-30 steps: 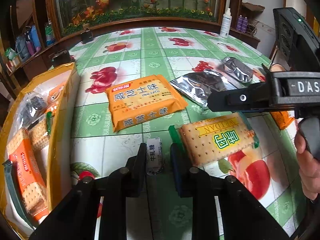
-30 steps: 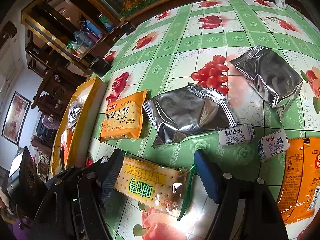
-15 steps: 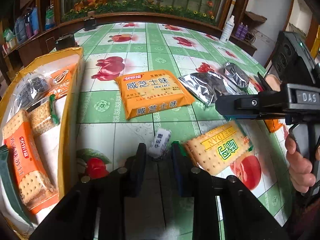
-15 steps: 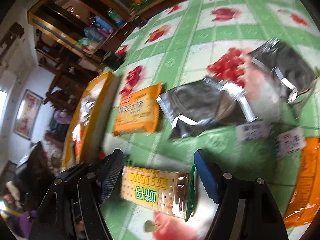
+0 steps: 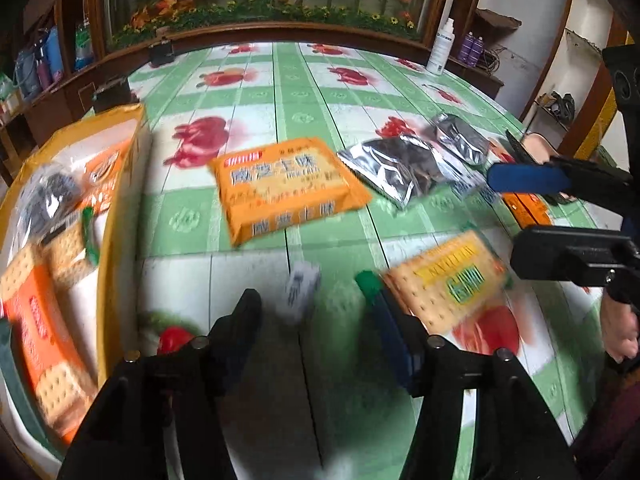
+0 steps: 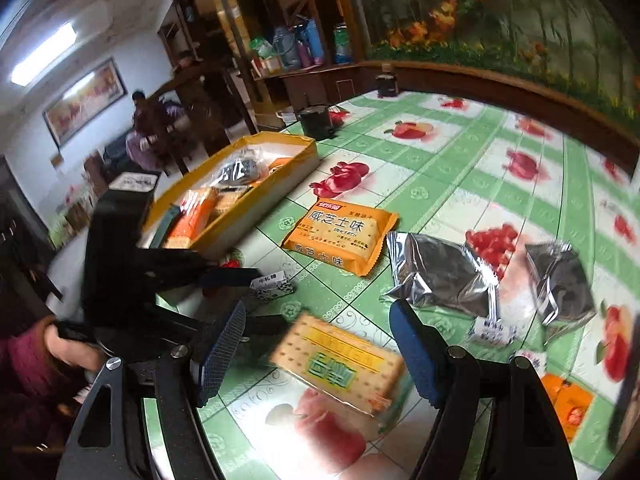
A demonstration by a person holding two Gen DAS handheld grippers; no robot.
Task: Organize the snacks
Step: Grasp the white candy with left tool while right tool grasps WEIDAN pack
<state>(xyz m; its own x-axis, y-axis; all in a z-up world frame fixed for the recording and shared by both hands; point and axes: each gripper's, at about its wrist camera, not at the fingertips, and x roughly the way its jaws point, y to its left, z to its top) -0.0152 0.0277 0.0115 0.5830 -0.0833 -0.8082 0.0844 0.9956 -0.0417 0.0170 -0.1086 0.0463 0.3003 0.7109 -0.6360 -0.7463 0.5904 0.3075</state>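
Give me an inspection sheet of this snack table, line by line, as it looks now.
Surface: tablecloth, green checks, fruit prints.
Job's things: yellow box part filled; cheese cracker pack, two foil packs, small candy outside it.
Clutter: spray bottle at far edge.
Grippers: left gripper has just been opening, candy loose between jaws; right gripper open around biscuit pack.
Cables: nothing seen.
Surroundings: floral mural, shelves.
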